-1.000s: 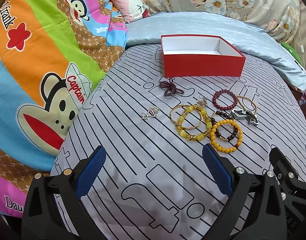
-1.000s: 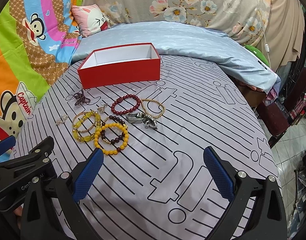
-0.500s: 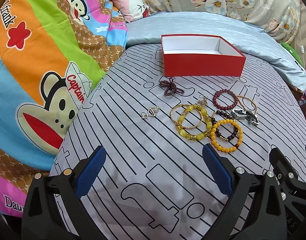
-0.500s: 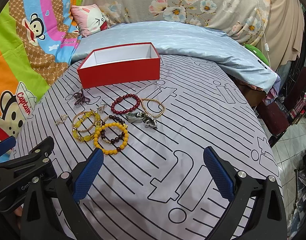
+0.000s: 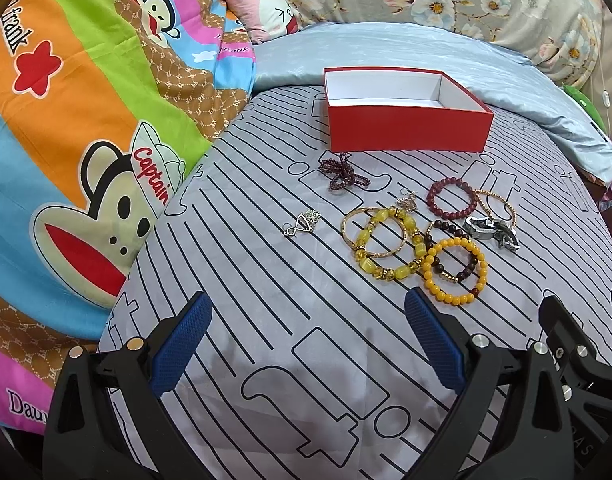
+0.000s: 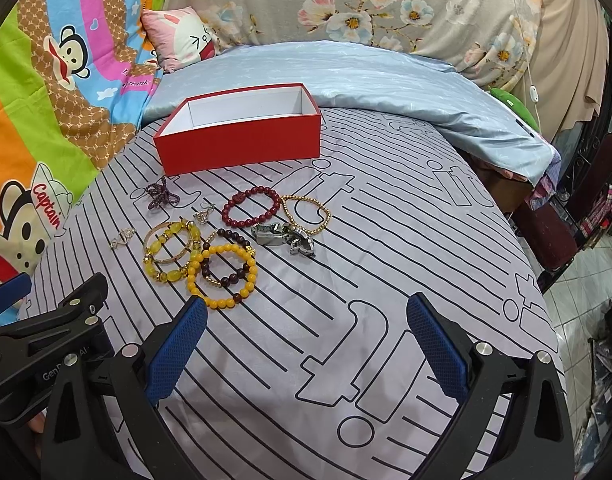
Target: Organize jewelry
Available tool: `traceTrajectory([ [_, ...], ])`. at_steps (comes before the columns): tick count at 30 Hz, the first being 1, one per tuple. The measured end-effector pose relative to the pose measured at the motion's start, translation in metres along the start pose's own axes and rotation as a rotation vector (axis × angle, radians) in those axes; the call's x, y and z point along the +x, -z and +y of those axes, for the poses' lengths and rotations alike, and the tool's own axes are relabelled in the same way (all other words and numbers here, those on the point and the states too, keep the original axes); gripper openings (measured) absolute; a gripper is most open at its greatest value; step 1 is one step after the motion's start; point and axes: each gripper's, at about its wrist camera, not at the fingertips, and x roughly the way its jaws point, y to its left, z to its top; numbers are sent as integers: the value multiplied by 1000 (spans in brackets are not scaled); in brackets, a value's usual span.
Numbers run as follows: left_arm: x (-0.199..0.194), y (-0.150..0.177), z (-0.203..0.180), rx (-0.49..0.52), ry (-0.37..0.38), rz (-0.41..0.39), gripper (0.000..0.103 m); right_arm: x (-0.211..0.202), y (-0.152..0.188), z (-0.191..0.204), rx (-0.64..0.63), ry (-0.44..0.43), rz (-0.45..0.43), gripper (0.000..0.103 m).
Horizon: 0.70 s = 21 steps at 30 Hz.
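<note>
- Bracelets [image 5: 422,236] lie clustered on the striped sheet [image 5: 266,280], near a red box [image 5: 406,120].
- Left gripper [image 5: 306,344] hovers short of them, fingers apart, holding nothing.
- Right gripper [image 6: 306,344] does likewise, bracelets ahead to its left.

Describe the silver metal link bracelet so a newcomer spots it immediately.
Start at the red box on the striped grey sheet; the jewelry lies in front of it. The silver link bracelet sits at the cluster's right edge, touching the thin gold bead bracelet. It alone is chunky grey metal, not beads.
</note>
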Motion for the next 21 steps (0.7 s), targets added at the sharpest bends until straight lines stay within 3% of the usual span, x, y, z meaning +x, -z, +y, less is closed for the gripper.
traceTrajectory([
  [13, 6, 0, -2, -5, 1, 8, 95, 8, 6, -1, 3, 0, 10, 98],
  [21, 20, 0, 3, -39, 46, 32, 95, 21, 3, -1, -2, -9, 36, 98],
])
